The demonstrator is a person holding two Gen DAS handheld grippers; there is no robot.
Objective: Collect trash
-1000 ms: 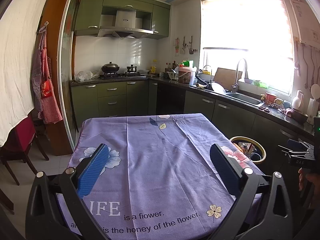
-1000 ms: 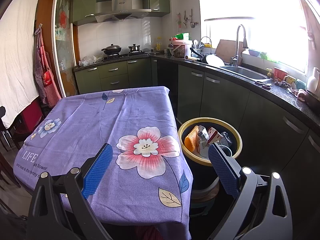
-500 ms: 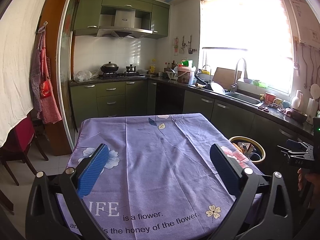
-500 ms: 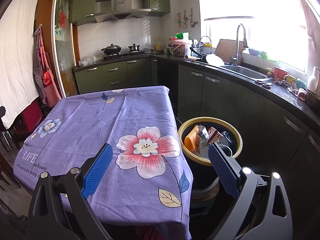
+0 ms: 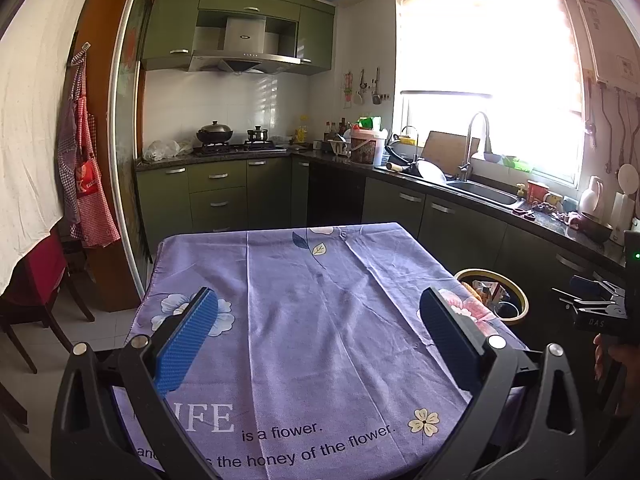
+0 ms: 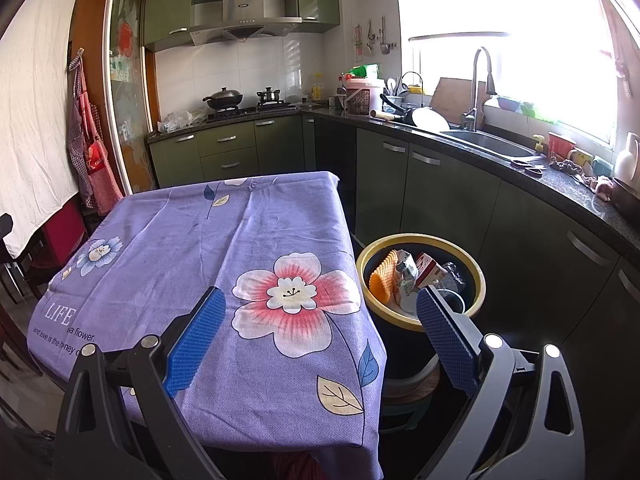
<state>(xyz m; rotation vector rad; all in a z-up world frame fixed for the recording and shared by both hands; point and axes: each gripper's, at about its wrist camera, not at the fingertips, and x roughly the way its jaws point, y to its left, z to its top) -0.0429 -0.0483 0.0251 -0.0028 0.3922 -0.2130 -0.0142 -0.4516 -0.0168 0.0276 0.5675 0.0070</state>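
Left wrist view: kitchen seen over a table draped in a purple floral tablecloth.
Left gripper: jaws wide apart, nothing between the blue pads, held above the near end of the cloth.
Trash bin: yellow-rimmed, on the floor just past the table's right edge, wrappers showing inside.
Right gripper: seen from the side at the far right edge, beyond the bin; its jaw state cannot be told from this view.
Counter: dark, running along the window wall with a sink and faucet.

Right wrist view: table corner and bin from above.
Right gripper: jaws spread wide and holding nothing, left pad over the cloth's pink flower, right pad in front of the bin's rim.
Trash bin: beside the table's right edge, below the green cabinets.
Trash: inside the bin, an orange ridged piece, crumpled wrappers and a red-and-white carton.
Stove: at the back, a black wok and small pot on it.
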